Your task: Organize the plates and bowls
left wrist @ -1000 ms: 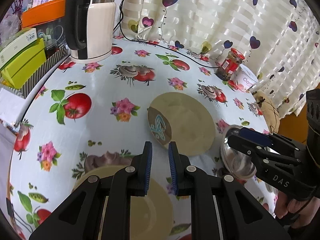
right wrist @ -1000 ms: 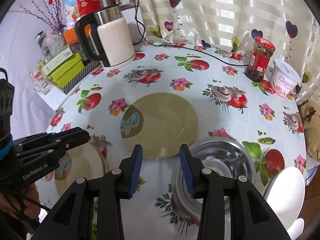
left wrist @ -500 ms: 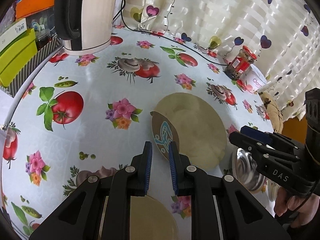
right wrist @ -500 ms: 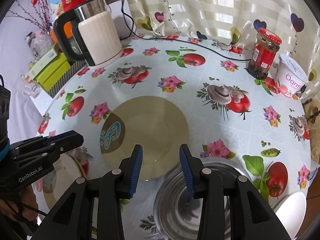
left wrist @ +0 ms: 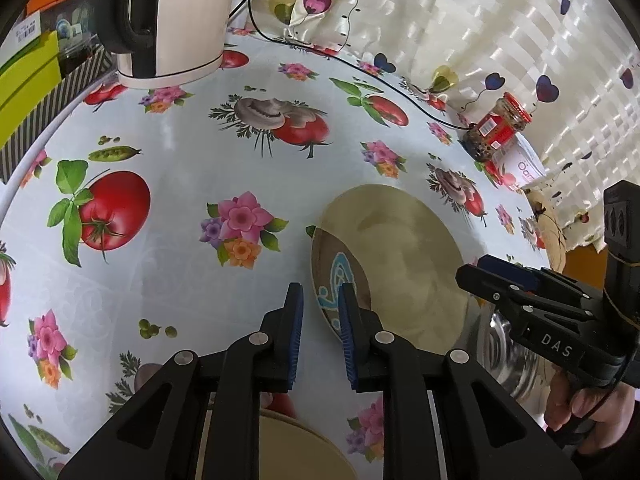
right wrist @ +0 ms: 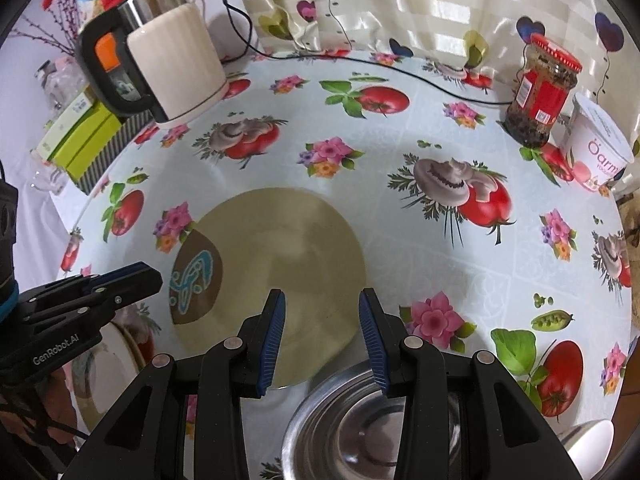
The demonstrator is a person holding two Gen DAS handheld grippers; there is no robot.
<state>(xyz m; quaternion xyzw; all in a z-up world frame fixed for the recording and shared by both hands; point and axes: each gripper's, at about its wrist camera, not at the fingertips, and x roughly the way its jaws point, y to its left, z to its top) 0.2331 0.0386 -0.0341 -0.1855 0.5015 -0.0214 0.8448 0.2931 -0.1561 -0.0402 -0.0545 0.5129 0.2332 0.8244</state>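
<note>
A beige plate with a brown-and-blue motif (left wrist: 396, 256) (right wrist: 276, 272) lies flat in the middle of the table. My left gripper (left wrist: 320, 320) is open and empty, its fingertips just short of the plate's left edge. My right gripper (right wrist: 322, 320) is open and empty over the plate's near edge; it also shows in the left wrist view (left wrist: 520, 296). A steel bowl (right wrist: 360, 424) (left wrist: 508, 360) sits under my right gripper. A second beige plate (left wrist: 296, 452) (right wrist: 116, 364) lies under my left gripper. A white dish (right wrist: 592, 444) shows at the lower right.
A white electric kettle (right wrist: 168, 64) (left wrist: 168, 20) stands at the back left with its cord (right wrist: 400, 66) running along the curtain. A red-lidded jar (right wrist: 540, 92) and a yogurt tub (right wrist: 596, 148) stand at the back right. Green boxes (right wrist: 76, 140) sit at the left table edge.
Both grippers have moved forward over the table toward the patterned plate. The bowl and the near plate have slid lower in the views. Neither gripper's opening has changed.
</note>
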